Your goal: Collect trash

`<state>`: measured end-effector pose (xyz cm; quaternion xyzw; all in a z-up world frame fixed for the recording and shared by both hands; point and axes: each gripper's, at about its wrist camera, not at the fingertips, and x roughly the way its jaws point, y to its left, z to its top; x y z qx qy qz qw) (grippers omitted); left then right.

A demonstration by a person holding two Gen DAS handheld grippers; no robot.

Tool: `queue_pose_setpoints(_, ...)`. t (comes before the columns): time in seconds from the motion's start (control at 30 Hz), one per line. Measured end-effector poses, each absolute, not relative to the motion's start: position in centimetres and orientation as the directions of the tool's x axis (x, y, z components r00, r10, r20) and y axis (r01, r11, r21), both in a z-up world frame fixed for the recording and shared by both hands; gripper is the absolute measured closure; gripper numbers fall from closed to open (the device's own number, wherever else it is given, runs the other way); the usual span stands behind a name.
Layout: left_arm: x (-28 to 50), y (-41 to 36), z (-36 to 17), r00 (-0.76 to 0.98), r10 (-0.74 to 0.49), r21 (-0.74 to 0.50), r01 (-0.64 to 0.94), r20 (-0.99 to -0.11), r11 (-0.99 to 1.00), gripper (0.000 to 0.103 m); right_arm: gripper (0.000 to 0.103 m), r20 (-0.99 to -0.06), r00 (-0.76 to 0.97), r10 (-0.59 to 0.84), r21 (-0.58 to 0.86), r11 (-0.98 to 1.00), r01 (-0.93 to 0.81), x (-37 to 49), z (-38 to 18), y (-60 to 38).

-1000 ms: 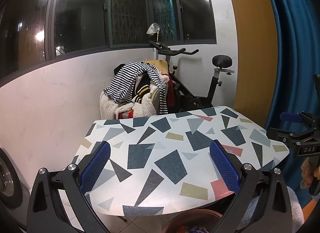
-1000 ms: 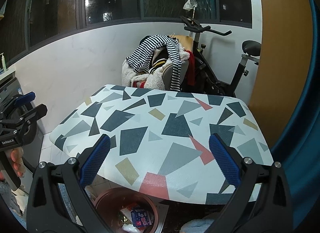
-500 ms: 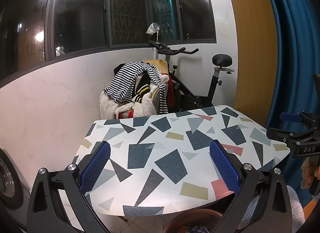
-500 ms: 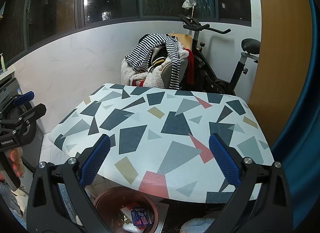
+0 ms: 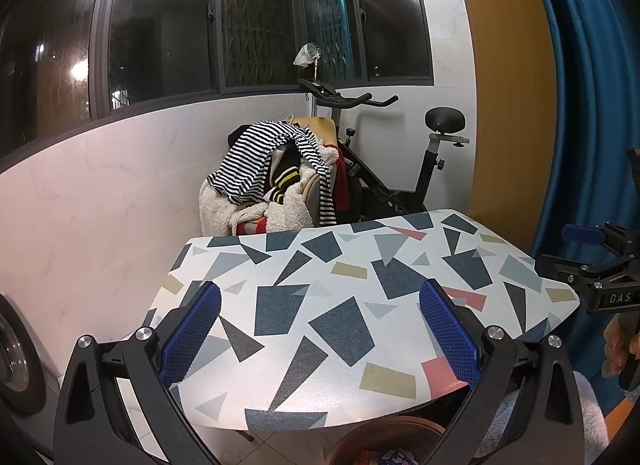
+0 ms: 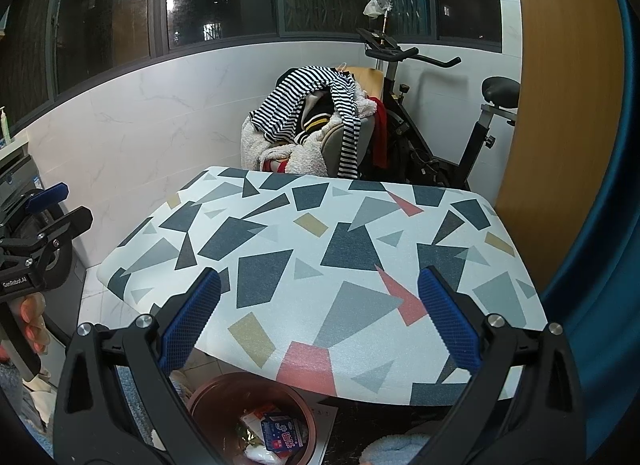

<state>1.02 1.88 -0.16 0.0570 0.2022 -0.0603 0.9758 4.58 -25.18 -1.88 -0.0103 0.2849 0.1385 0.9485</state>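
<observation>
Brown bin (image 6: 252,417), lower centre, wrappers inside; patterned tabletop (image 6: 320,249) bare. Left gripper (image 5: 320,339), right gripper (image 6: 320,319) held spread, nothing pinched. Floor advised searched next.

We see the bin (image 6: 256,417) on the floor below the table's (image 6: 320,249) near edge, with wrappers (image 6: 280,435) in it. Behind the table's far edge stands a chair piled with clothes (image 6: 312,121), the exercise bike (image 6: 436,133) to its right.

The bench (image 6: 304,249) is white, patterned with dark blue, grey, tan and coral shards. Both claws (image 5: 320,329) (image 6: 318,319) are black with blue pads (image 5: 192,333). The bin (image 6: 212,397), lower centre, is reddish-brown. The shirt (image 6: 304,99) is black-and-white striped; the curtain (image 5: 580,105) is blue.
</observation>
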Motion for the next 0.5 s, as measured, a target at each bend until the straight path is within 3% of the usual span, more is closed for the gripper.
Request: queue_pose_setpoints(0.5,1.21,2.20,-0.09,0.910,-0.076,0.092,0.123,-0.408,0.988,0.006,0.006,-0.549,0.796,0.257,0.061,0.961,-0.269,4.60,-2.13,-25.26)
